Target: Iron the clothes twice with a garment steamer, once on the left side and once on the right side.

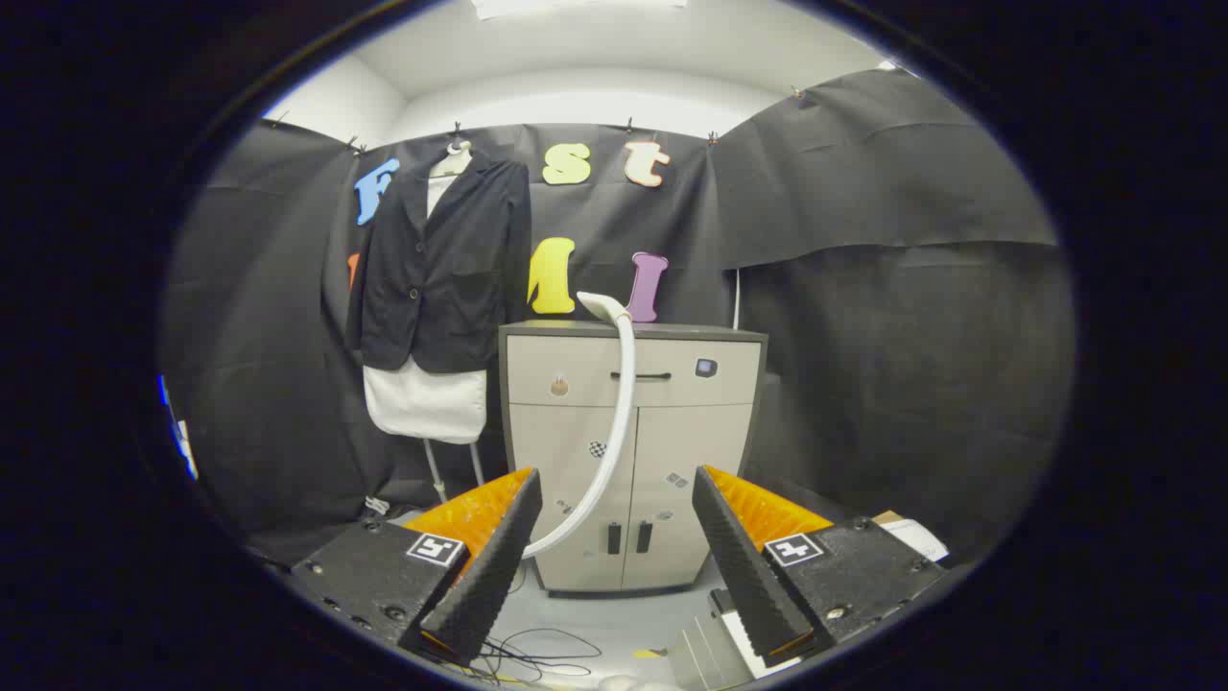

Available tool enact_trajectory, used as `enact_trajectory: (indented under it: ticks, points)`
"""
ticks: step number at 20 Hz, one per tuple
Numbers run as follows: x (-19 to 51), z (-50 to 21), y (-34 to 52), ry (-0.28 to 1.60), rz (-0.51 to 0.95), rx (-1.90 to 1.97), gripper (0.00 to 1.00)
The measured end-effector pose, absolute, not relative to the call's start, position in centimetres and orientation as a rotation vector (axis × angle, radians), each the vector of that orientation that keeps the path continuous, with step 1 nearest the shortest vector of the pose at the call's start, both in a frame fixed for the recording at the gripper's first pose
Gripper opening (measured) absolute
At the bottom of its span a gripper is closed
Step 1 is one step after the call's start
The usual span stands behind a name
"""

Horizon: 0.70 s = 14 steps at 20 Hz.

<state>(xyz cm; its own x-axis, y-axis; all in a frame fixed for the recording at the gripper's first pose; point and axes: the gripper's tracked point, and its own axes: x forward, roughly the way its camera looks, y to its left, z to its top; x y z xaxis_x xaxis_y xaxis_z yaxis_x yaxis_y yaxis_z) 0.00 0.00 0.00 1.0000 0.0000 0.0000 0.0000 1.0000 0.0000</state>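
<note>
Ironing looks unstarted: your gripper (pixel 614 557) is spread wide and holds nothing, the steamer (pixel 606 309) rests on the cabinet (pixel 576 384) at 12 o'clock beyond the fingers, the jacket (pixel 441 269) hangs at 11, so both passes remain.

Black cloth (pixel 863 317) hangs as the booth wall on all sides, clipped along its top edge, with a white room wall (pixel 585 101) and ceiling above and a bright ceiling light (pixel 576 8) overhead. A beige cabinet (pixel 628 451) with a dark top, 1 drawer and 2 doors stands against the back cloth. Pale grey floor (pixel 614 624) in front, loose dark cables (pixel 537 653) lying on it.
</note>
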Motion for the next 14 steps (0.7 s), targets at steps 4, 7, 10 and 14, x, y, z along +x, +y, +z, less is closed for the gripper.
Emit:
enact_trajectory:
  ticks: [4, 7, 10, 14]
  points:
    - [0.16, 0.11, 0.21, -0.001, -0.006, 0.0, 0.99]
    - [0.2, 0.16, 0.25, -0.002, -0.011, -0.001, 0.99]
    - [0.38, 0.17, 0.54, 0.001, -0.015, 0.002, 0.99]
    - [0.79, 0.25, 0.71, 0.003, -0.019, -0.001, 0.99]
